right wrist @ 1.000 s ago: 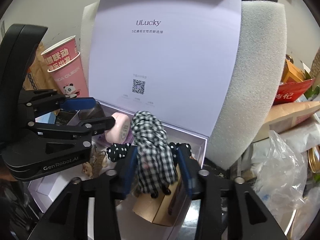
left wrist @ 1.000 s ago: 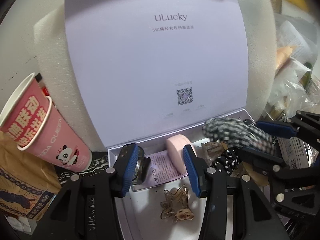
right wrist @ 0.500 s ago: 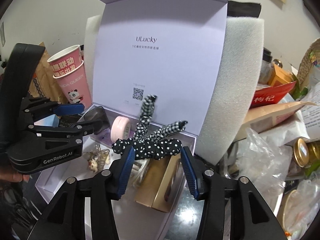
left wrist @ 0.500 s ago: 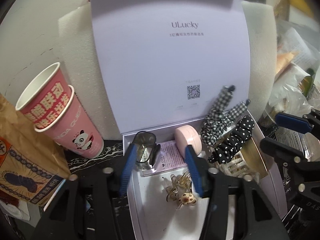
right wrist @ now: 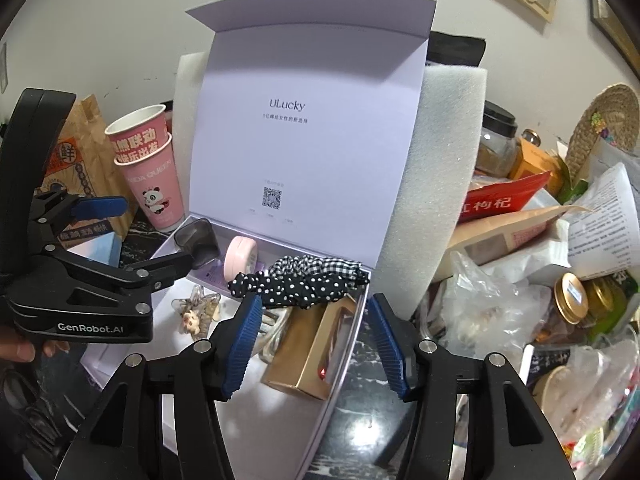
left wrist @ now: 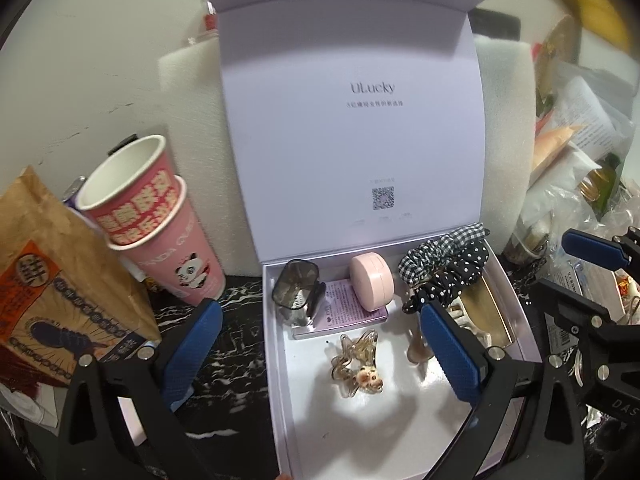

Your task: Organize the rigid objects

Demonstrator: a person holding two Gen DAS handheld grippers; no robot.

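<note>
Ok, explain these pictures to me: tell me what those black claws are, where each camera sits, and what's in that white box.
Each black claw is a hand-held gripper with blue fingers; a person carries one per hand, and a camera on each looks along its fingers. One picture is from the left gripper, the other from the right gripper. Both have just been opening and hold nothing. Below them lies an open white box holding a smoky hair claw, a pink round case, a checked scrunchie, a polka-dot scrunchie, a clear hair clip and a gold box. Pink paper cups stand beside it.
</note>
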